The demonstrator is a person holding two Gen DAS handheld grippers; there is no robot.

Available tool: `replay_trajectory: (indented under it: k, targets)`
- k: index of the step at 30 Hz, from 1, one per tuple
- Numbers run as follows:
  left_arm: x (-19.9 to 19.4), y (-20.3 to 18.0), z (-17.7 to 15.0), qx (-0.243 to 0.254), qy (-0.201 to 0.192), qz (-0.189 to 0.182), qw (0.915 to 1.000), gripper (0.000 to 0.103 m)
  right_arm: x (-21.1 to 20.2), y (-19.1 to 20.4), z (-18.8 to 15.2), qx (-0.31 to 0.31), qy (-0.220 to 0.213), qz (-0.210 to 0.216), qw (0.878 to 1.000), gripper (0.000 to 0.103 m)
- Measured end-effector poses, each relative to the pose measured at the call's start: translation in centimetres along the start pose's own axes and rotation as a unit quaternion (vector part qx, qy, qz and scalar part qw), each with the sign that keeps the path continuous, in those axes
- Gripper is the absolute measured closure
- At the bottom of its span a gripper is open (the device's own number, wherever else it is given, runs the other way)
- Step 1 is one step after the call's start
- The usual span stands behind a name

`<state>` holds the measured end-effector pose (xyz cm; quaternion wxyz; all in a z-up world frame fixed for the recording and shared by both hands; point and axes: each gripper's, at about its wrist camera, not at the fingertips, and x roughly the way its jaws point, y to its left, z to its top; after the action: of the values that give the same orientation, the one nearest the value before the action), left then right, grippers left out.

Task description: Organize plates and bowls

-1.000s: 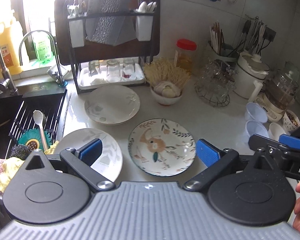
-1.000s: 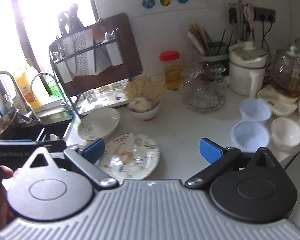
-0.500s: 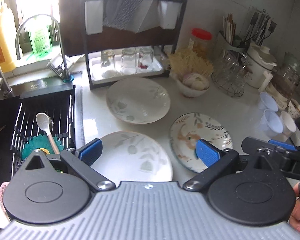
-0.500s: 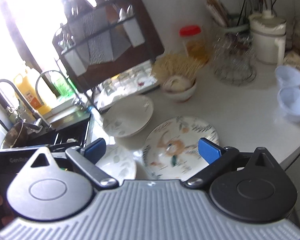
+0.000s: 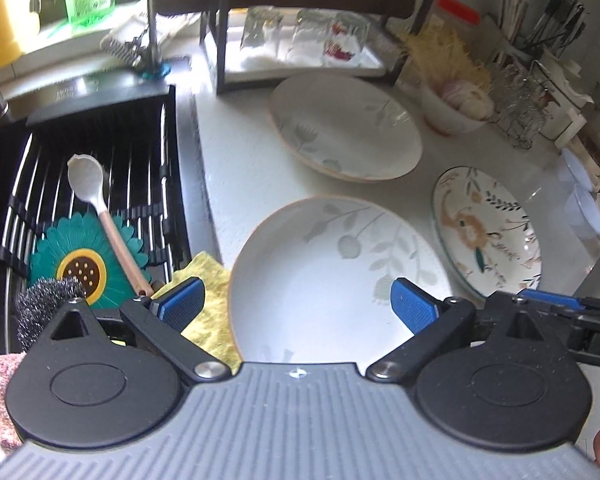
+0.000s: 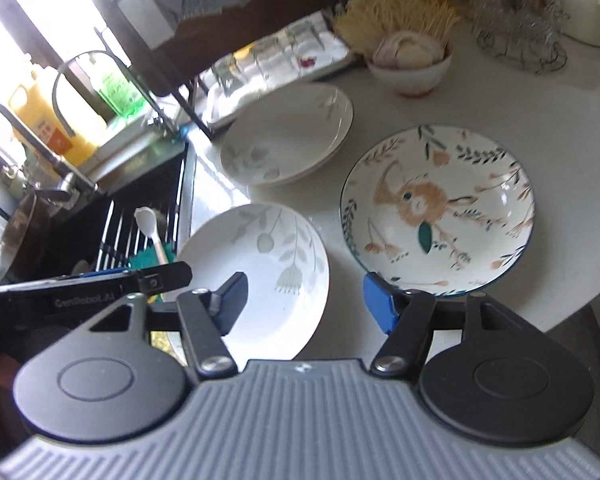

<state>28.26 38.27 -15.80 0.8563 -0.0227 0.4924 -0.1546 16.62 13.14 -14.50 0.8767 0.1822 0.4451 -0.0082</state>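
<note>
On white counter (image 5: pixel 256 168), beside sink rack (image 5: pixel 100 152): nearest, white leaf-print plate (image 5: pixel 324 264), close under left gripper (image 5: pixel 296 308), spread wide, holding nothing. Behind it, second leaf-print plate (image 5: pixel 344 124), near dish rack (image 5: pixel 300 52). To the right, rabbit-pattern plate (image 6: pixel 440 208), ahead of right gripper (image 6: pixel 304 300), likewise wide open and empty, hovering over the gap between the two near plates. Further back, small bowl (image 6: pixel 412 64) with garlic.

R gripper (image 6: pixel 302 304) fingers apart, rabbit plate (image 6: pixel 438 210)
</note>
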Motion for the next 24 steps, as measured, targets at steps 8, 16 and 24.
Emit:
replay_trajectory:
  k: [8,16,24]
  targets:
    - [3.7,3.2,-0.1,-0.017,0.044,-0.009,0.9988,0.031,4.4,-0.2,-1.1,0.005,0.039,-0.023,0.999,0.072]
    - [5.4,3.9,0.8,-0.005,0.043,-0.021,0.9988,0.060,5.8,-0.3,-1.5,0.012,0.046,-0.021,0.999,0.085]
    - [6.2,4.3,1.0,-0.031,0.051,-0.025,0.9979,0.076,6.4,-0.6,-1.2,0.001,0.040,-0.012,0.999,0.087]
